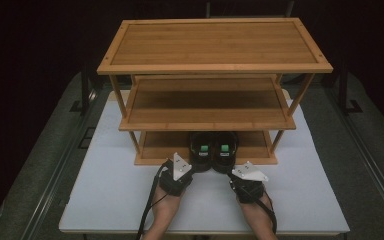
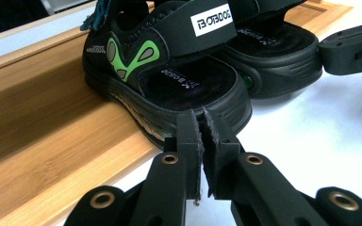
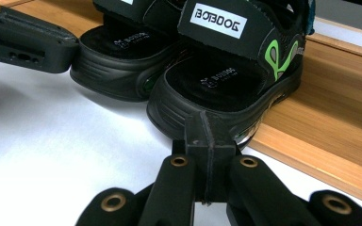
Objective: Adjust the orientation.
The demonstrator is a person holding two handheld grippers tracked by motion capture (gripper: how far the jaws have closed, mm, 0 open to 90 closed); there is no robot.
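Your left hand-held gripper [image 2: 201, 123] clenched, empty, tips just short of the left black sandal with green markings [image 2: 165, 70] | your right hand-held gripper [image 3: 209, 126] likewise clenched at the right black sandal's [image 3: 226, 70] heel | both sandals half on the three-tier bamboo rack's [image 1: 215, 65] bottom shelf, heels overhanging the white counter [image 1: 110, 195].

Counted: two black sandals [image 1: 213, 151], a pair side by side at the front of the lowest shelf, each with one white label strap and green markings. One wooden rack [image 1: 215, 67], with three shelves, on one white desk [image 1: 110, 195]. Two tongs, left tongs [image 1: 192, 170] and right tongs [image 1: 230, 172], both with jaws closed and nothing held between them. Two grey three-cornered plates, one on each. Two hands, one behind each of the tongs.
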